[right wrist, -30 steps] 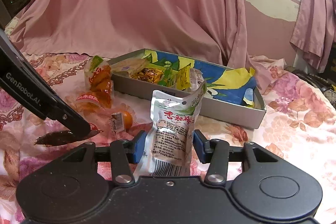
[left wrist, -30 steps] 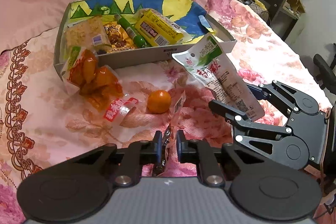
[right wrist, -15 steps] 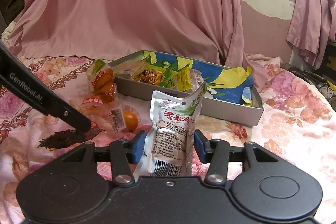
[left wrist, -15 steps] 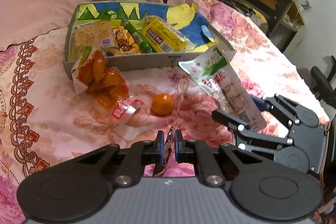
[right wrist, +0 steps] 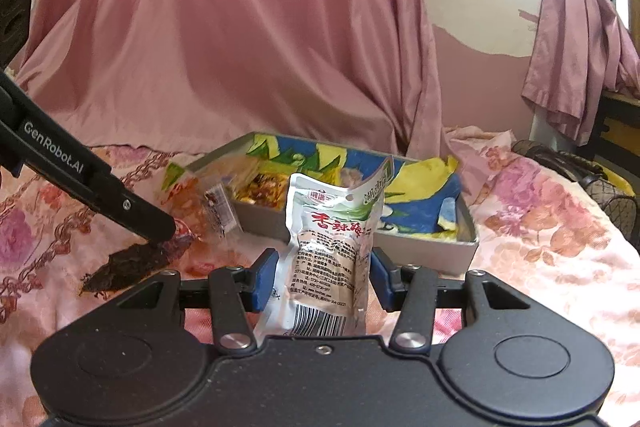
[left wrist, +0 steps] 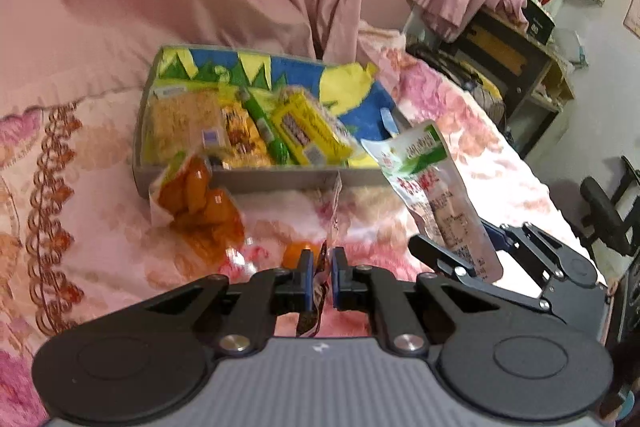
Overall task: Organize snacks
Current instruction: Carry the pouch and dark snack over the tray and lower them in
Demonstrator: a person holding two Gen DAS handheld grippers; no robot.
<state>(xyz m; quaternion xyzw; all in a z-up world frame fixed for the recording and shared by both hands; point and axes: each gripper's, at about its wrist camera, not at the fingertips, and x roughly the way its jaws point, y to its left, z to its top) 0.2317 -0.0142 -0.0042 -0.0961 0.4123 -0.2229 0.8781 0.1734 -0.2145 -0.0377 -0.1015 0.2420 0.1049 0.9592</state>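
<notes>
Two hand-held grippers work over a floral bedspread (left wrist: 100, 227) w/ snacks. The left gripper (left wrist: 322, 279) has its blue pads pressed nearly together, pinching a thin clear packet (left wrist: 334, 211) w/ dark contents that stands edge-on between them; in the right wrist view the same packet (right wrist: 124, 265) hangs dark and flat at the left gripper's tip (right wrist: 160, 231), over the spread. The right gripper (right wrist: 322, 277) is half-spread, its pads clamped on the sides of a white-and-green pouch (right wrist: 332, 247) w/ red lettering and a barcode, held upright; the left wrist view shows that pouch (left wrist: 436, 203) tilted, just right of the box.

The grey box (left wrist: 280, 181), lined in blue, yellow and green, sits further back on the spread, approx centre. Inside, on the left half: a pale cracker pack (left wrist: 180, 123), a brown snack pack (left wrist: 242, 139), a green stick (left wrist: 266, 127), a yellow bar (left wrist: 308, 131). Right half of the lining is bare. A bag of orange pieces (left wrist: 200, 207) leans at the box's front-left corner, outside it. A small orange (left wrist: 296, 253) lies on the spread just beyond the left pads. Pink drapes (right wrist: 224, 27) hang behind; motion blur softens the left view.
</notes>
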